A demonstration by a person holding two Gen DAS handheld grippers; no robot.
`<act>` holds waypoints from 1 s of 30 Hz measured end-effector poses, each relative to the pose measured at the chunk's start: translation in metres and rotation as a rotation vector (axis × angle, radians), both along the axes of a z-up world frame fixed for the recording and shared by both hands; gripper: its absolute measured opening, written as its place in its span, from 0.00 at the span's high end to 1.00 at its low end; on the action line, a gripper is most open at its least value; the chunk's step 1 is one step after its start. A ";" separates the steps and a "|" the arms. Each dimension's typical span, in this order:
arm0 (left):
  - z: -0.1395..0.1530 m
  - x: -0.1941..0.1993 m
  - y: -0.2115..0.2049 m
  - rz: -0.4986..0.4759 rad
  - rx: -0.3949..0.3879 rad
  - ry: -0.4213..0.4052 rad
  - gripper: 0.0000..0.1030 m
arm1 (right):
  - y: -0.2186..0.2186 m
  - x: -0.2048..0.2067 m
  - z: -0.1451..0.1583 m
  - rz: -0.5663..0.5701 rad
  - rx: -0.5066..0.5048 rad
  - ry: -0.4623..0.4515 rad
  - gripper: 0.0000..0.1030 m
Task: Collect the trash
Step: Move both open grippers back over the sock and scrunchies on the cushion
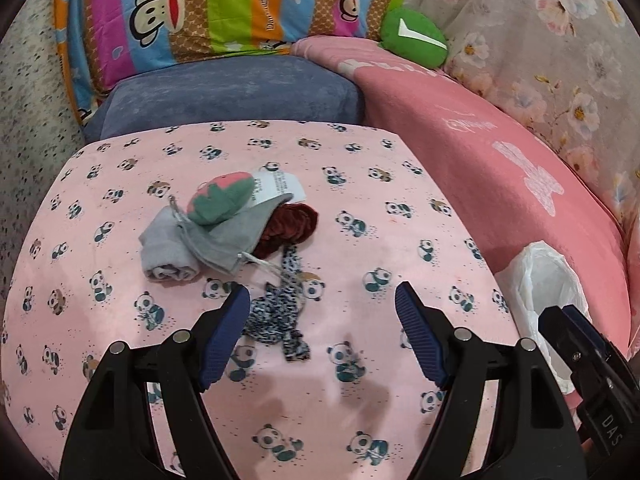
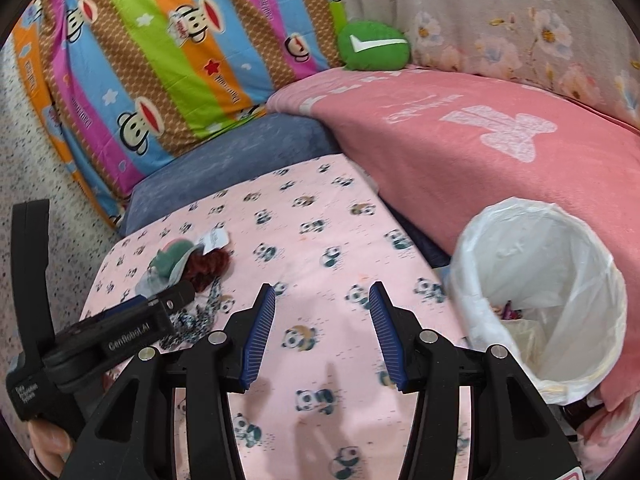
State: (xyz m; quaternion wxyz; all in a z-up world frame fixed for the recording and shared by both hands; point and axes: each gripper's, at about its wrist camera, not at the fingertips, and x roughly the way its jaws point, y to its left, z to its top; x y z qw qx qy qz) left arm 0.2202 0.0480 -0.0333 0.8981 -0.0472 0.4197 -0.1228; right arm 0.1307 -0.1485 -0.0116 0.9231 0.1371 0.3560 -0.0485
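A small pile lies on the pink panda cloth (image 1: 360,184): a grey pouch (image 1: 192,240) with a strawberry plush (image 1: 220,200) and paper tag (image 1: 276,186) on it, a dark red scrunchie (image 1: 292,226), and a black-and-white patterned band (image 1: 276,312). My left gripper (image 1: 322,294) is open, just short of the band, its left finger beside it. My right gripper (image 2: 322,292) is open and empty over bare cloth, right of the pile (image 2: 192,268). A bin lined with a white bag (image 2: 540,296) stands at the right, holding some wrappers.
A pink blanket (image 2: 480,148) covers the sofa to the right. A blue cushion (image 1: 224,92), a striped monkey-print pillow (image 1: 200,12) and a green plush (image 1: 416,36) lie behind. The speckled floor (image 1: 24,128) is at the left.
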 end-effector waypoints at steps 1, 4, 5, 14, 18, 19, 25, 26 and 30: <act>-0.002 0.003 0.009 0.014 0.003 0.001 0.31 | 0.006 0.003 -0.002 0.012 -0.002 0.006 0.53; -0.007 0.009 0.030 0.051 0.007 0.011 0.31 | 0.022 0.010 -0.008 0.042 -0.004 0.021 0.53; -0.010 0.012 0.038 0.067 0.004 0.018 0.31 | 0.028 0.013 -0.010 0.052 -0.004 0.026 0.53; -0.030 0.036 0.096 0.180 -0.004 0.067 0.31 | 0.070 0.036 -0.032 0.132 0.000 0.077 0.53; -0.041 0.046 0.114 0.214 -0.012 0.090 0.31 | 0.086 0.045 -0.043 0.161 -0.001 0.101 0.53; -0.043 0.049 0.117 0.219 -0.018 0.095 0.31 | 0.090 0.048 -0.046 0.169 -0.002 0.108 0.53; -0.048 0.066 0.123 0.224 -0.040 0.103 0.31 | 0.107 0.061 -0.062 0.198 0.005 0.142 0.53; -0.048 0.068 0.122 0.221 -0.043 0.105 0.31 | 0.110 0.064 -0.065 0.203 0.012 0.148 0.53; -0.055 0.077 0.119 0.206 -0.047 0.119 0.35 | 0.117 0.071 -0.076 0.219 0.022 0.172 0.53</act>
